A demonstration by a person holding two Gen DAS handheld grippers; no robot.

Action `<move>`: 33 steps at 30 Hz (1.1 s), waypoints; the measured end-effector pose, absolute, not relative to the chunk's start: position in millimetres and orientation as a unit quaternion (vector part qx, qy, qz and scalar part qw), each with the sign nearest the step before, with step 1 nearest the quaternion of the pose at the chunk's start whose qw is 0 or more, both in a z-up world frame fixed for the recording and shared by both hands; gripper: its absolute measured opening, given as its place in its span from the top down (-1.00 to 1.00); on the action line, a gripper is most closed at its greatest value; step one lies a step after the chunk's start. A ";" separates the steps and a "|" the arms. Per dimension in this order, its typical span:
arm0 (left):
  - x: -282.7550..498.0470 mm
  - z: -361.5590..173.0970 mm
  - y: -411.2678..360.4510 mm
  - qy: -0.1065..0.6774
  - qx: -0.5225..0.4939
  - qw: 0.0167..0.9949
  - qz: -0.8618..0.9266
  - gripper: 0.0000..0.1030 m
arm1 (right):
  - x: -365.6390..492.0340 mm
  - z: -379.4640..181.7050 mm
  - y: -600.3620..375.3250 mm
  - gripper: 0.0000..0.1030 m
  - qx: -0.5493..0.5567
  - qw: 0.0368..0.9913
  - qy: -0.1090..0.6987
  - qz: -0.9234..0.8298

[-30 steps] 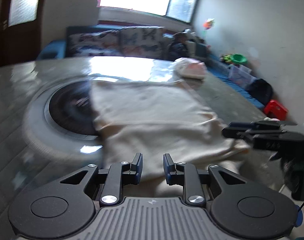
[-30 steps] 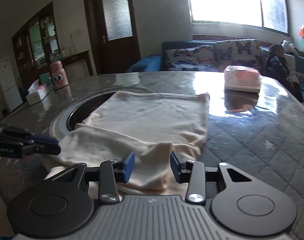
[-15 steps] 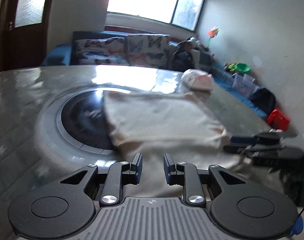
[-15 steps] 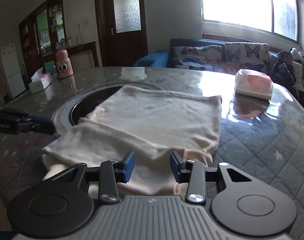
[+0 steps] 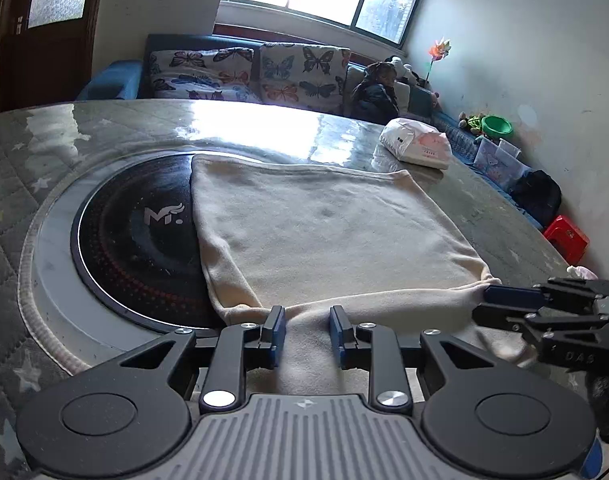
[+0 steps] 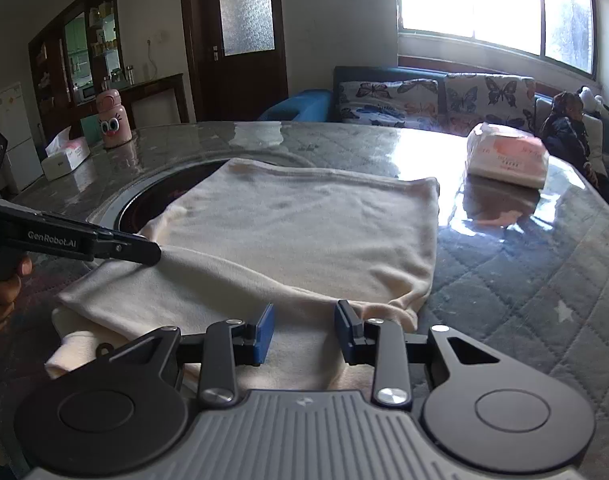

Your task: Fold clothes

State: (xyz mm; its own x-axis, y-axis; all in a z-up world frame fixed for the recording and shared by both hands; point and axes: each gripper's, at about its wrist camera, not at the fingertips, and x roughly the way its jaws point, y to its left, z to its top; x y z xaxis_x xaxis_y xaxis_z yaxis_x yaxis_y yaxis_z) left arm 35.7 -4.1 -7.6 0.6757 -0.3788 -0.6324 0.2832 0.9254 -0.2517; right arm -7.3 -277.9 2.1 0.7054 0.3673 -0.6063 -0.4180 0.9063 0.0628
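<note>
A cream garment (image 5: 324,232) lies flat on the grey table, partly over a round black hob; it also shows in the right wrist view (image 6: 304,232). Its near part is folded over in a band toward me. My left gripper (image 5: 304,328) is open with the near fold of cloth between its fingers, at the garment's near left corner. My right gripper (image 6: 302,328) is open over the near right edge. Each gripper shows in the other's view: the right one (image 5: 504,300) at the right corner, the left one (image 6: 144,250) at the left corner.
A round black hob (image 5: 136,240) with a grey rim sits in the table under the garment's left side. A tissue pack (image 6: 506,154) lies at the far right. A pink bottle (image 6: 111,120) and a tissue box (image 6: 64,158) stand far left. A sofa stands behind the table.
Both grippers have drawn back toward the near edge and lowered. The garment's near part now lies flatter and stretched out in a band between the two grippers.
</note>
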 end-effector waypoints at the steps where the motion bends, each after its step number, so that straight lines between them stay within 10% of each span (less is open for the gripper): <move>1: 35.7 -7.6 -4.5 0.359 -0.065 0.913 -0.181 0.45 | -8.9 3.3 -278.0 0.37 -0.041 0.922 0.319 0.214; 33: -19.8 -3.0 -24.3 0.330 0.041 0.924 -0.187 0.20 | -57.5 0.7 -311.5 0.37 -0.051 0.935 0.304 0.172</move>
State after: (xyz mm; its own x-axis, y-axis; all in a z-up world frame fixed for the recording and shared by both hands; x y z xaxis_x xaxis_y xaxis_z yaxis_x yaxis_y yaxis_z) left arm -19.8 -24.3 -3.0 0.7125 -0.3193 -0.6248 0.3739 0.9263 -0.0469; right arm -57.5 -311.5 0.7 0.7552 0.2916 -0.5870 -0.3531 0.9355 0.0103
